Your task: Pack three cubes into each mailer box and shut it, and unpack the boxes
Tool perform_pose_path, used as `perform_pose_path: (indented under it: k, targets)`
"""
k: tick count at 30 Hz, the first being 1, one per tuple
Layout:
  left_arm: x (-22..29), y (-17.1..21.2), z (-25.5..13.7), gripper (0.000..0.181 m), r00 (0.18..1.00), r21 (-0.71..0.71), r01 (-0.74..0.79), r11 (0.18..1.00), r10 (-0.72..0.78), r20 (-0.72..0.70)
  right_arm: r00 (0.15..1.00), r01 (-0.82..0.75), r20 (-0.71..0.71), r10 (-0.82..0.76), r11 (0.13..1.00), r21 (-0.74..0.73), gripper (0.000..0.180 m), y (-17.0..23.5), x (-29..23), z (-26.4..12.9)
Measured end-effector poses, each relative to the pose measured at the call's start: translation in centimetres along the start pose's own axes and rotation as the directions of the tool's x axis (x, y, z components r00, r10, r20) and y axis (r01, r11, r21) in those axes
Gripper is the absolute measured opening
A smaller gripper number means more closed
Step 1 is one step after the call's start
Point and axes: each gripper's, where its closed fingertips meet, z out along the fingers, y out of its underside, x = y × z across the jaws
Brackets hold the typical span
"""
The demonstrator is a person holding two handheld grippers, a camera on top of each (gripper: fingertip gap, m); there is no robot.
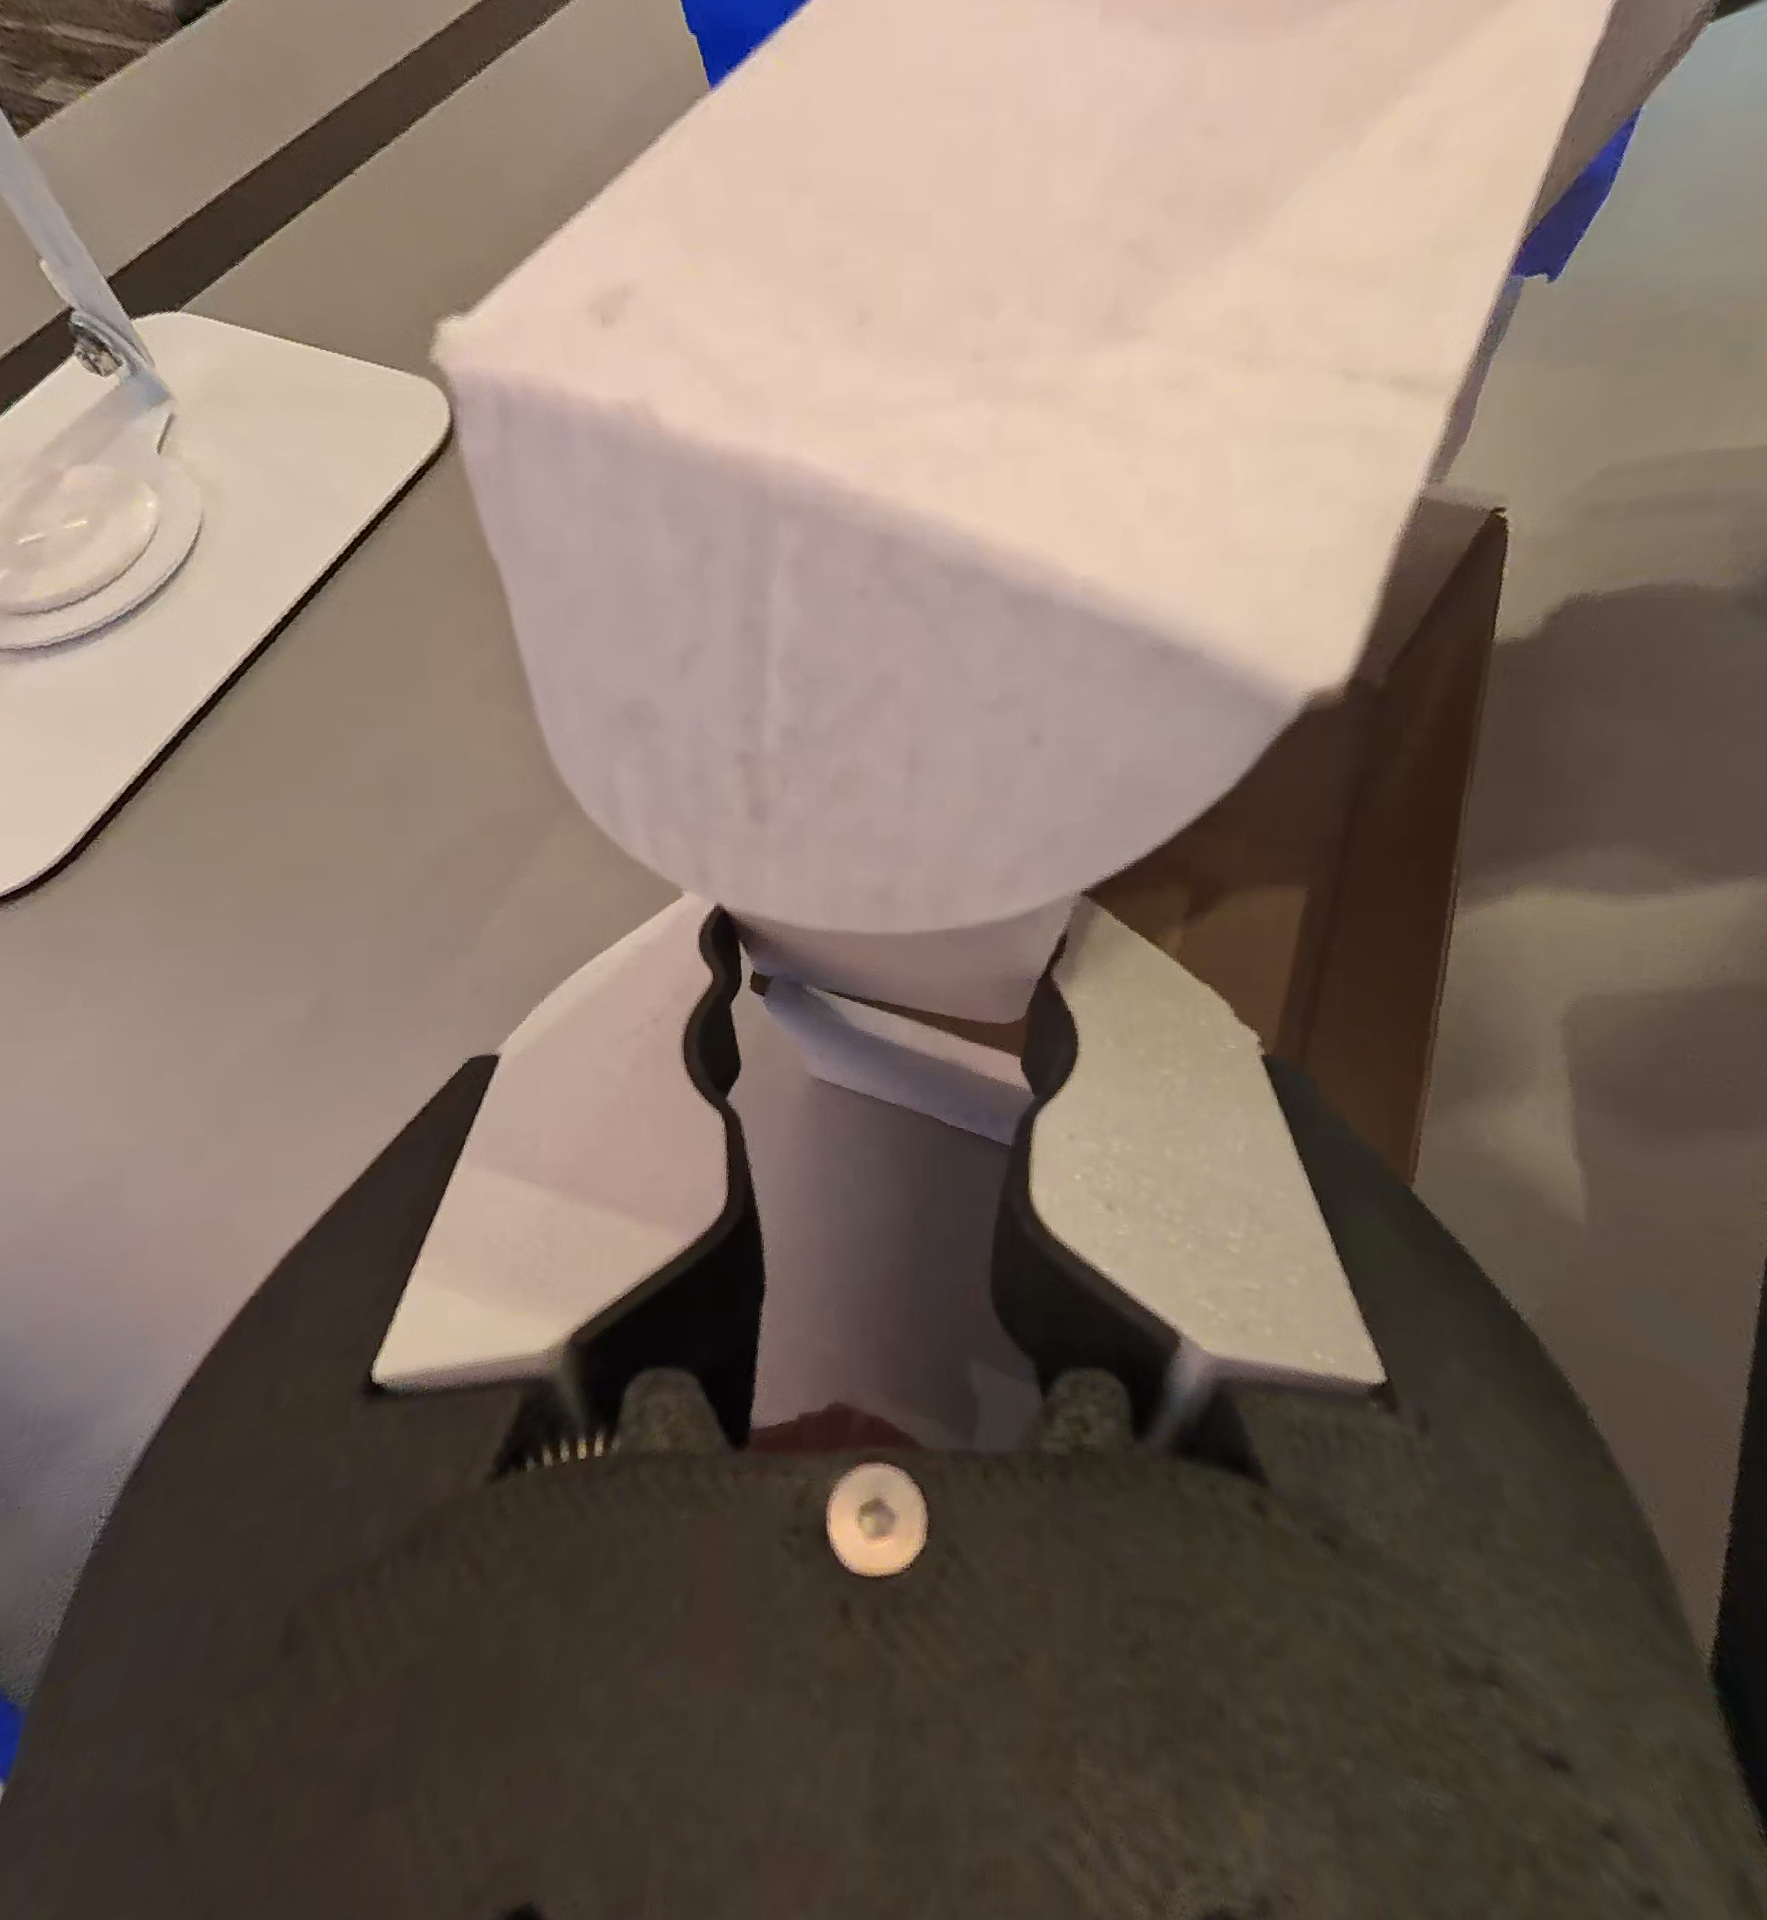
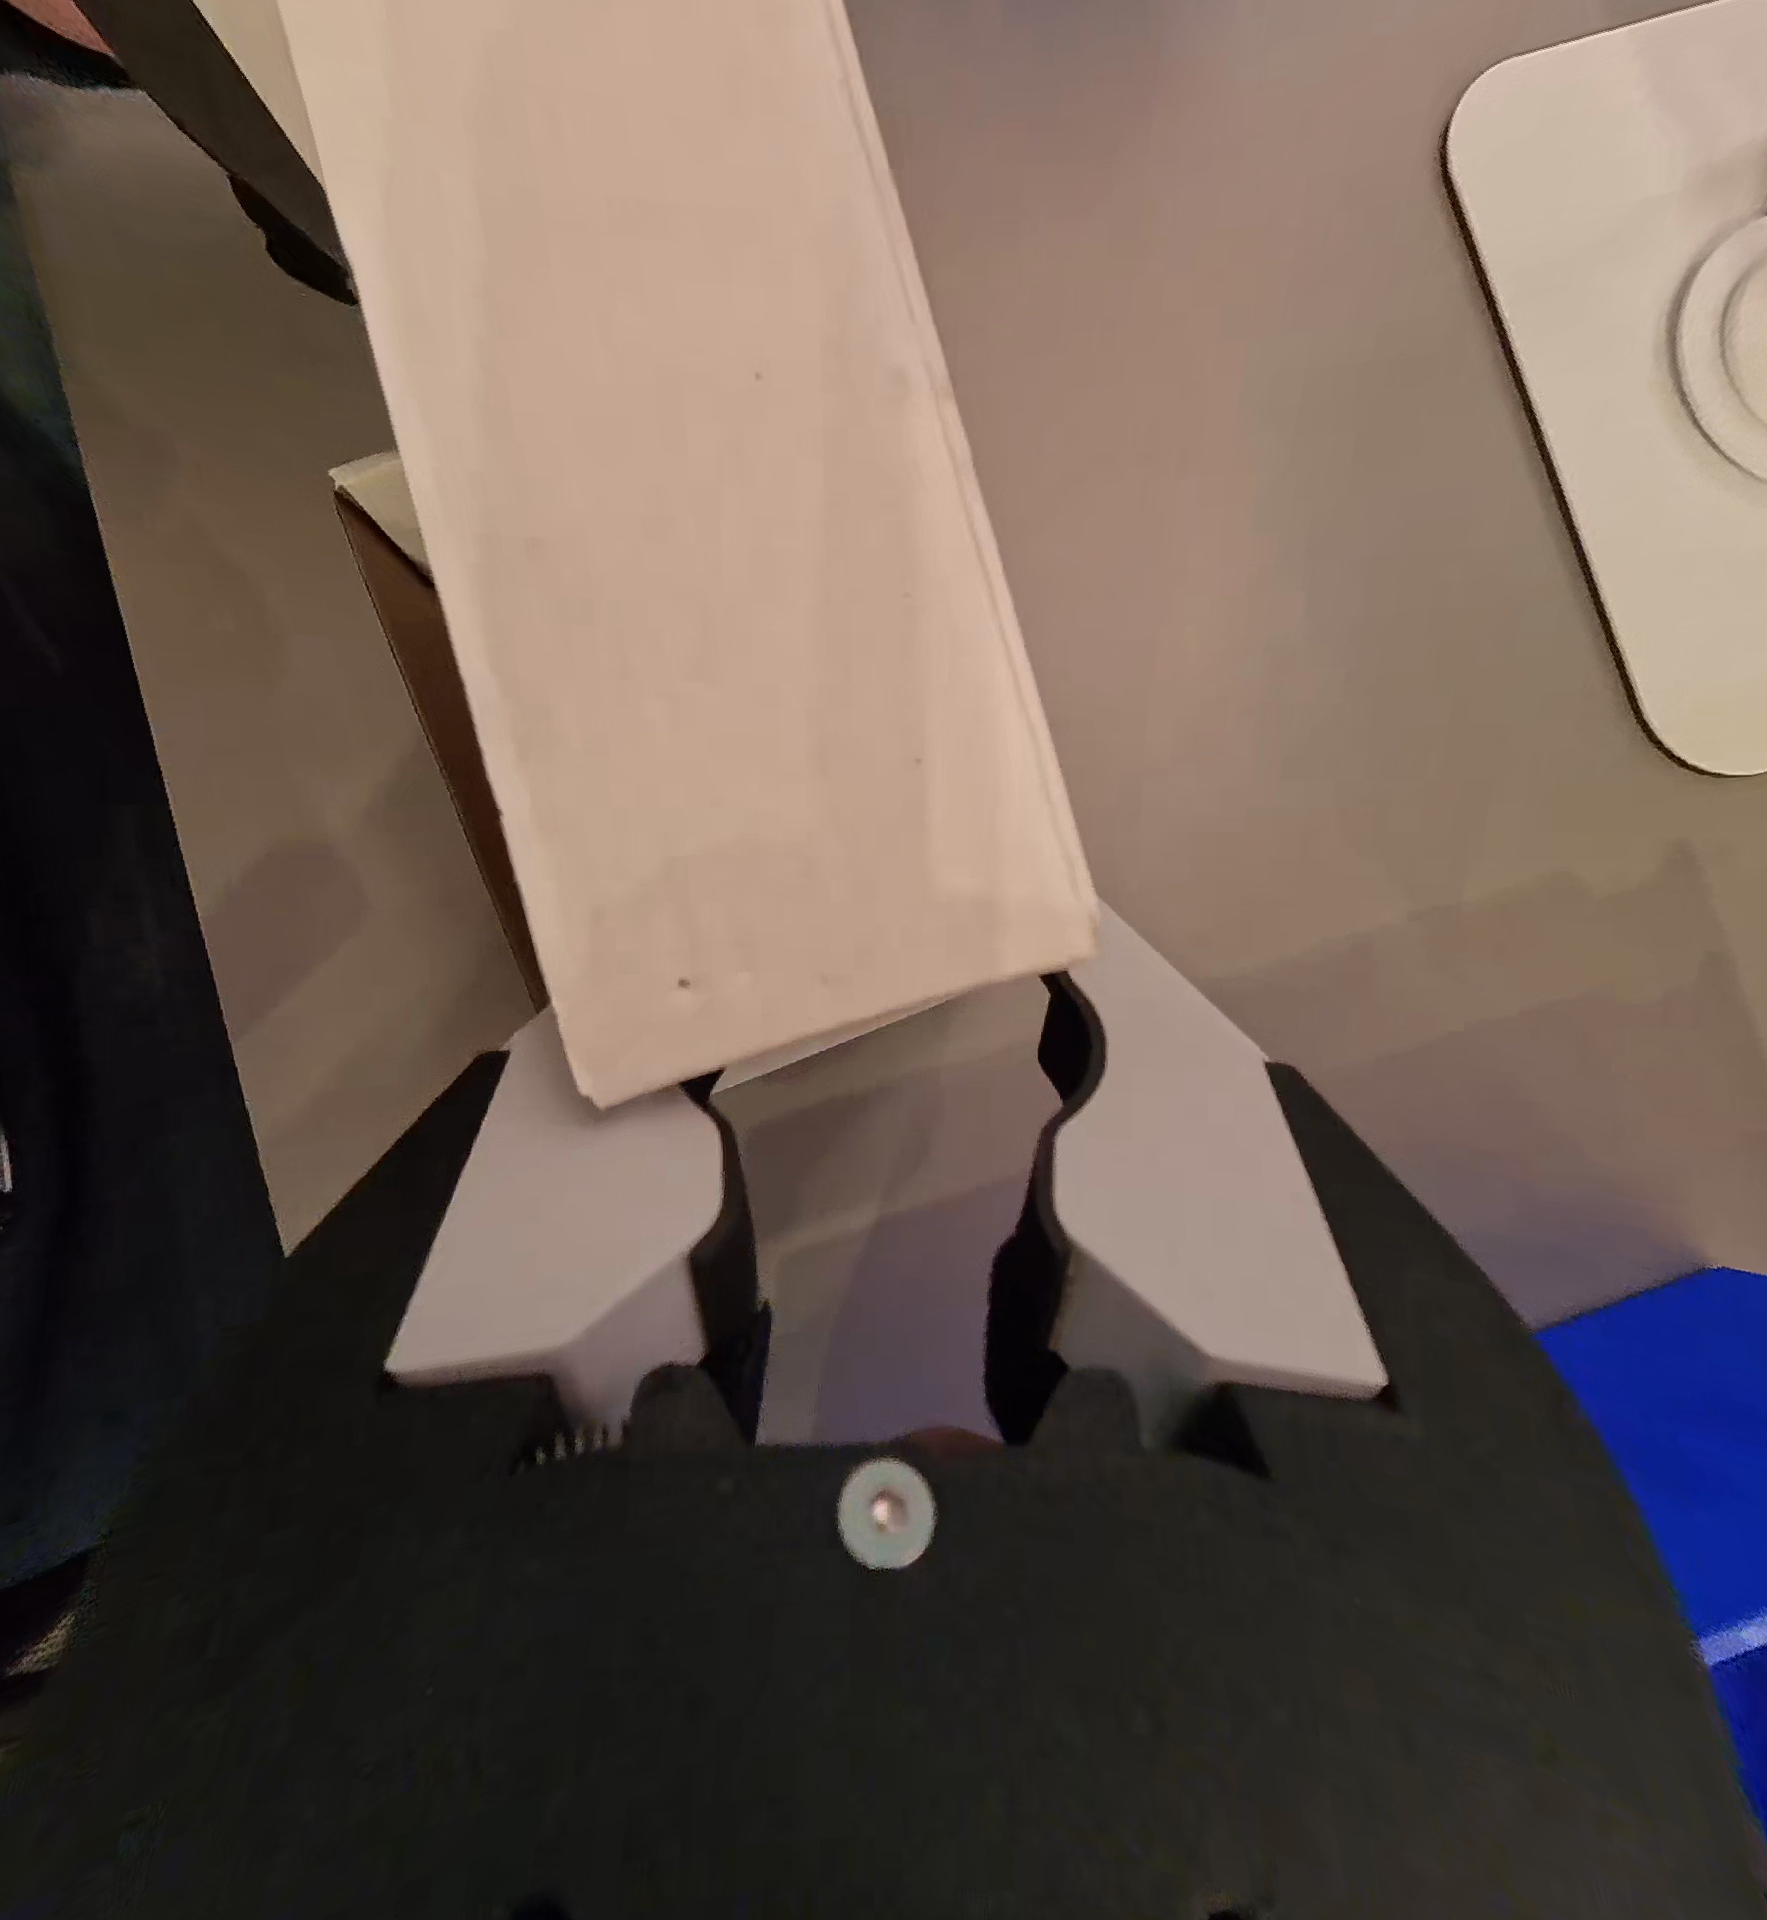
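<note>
My left gripper [image 1: 884,997] is pinched onto a white flap [image 1: 900,1060] at the near end of the mailer box [image 1: 962,436], both dark pads pressed against that folded edge, so the box hangs right off my fingertips and stretches away from me over the grey table [image 1: 235,883]. Its white lid fills most of my left view, and past its right side I catch the brown cardboard inside [image 1: 1398,831] of the box. Over on the other hand, my right gripper [image 2: 874,1039] sits with its jaws partly spread and nothing between them, only table showing in the gap. The same box [image 2: 692,520] runs up from my right gripper's left finger [image 2: 598,1195], its corner overlapping that fingertip; whether they touch, I cannot tell. A white stand base [image 1: 162,582] with a clear dome rests on the table off to my left, well apart from the box. Something blue [image 2: 1710,1475] sits beside my right gripper. No cubes in sight from either camera.
</note>
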Motion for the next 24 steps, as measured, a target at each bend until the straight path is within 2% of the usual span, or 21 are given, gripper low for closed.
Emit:
perform_pose_path:
  k: [6,9,12,20,24]
  targets:
    - [0.0,0.2,0.0,0.052,1.0,-0.048,0.005,0.999,-0.004,0.023,1.0,-0.006,-0.016,0.006,1.0,0.004,0.056,0.0,0.0,0.0]
    - [-0.1,0.3,0.0,0.052,0.996,-0.097,0.017,0.995,-0.009,0.084,0.999,0.005,-0.049,-0.004,1.0,0.011,0.056,0.1,0.1,0.1]
    - [-0.4,0.2,-0.2,0.046,0.99,-0.087,0.027,0.996,-0.014,0.142,0.997,-0.002,-0.073,0.004,0.999,0.034,0.055,0.3,0.2,0.0]
    - [1.4,-0.5,-0.9,0.078,0.998,0.016,0.06,0.998,-0.06,-0.029,0.998,0.01,-0.063,-0.007,0.999,0.042,0.055,0.4,0.1,-0.1]
    - [1.3,-1.8,-3.1,0.06,0.991,0.111,0.122,0.986,-0.115,-0.062,0.998,0.018,-0.057,-0.017,1.0,0.023,0.056,0.6,0.1,-0.2]
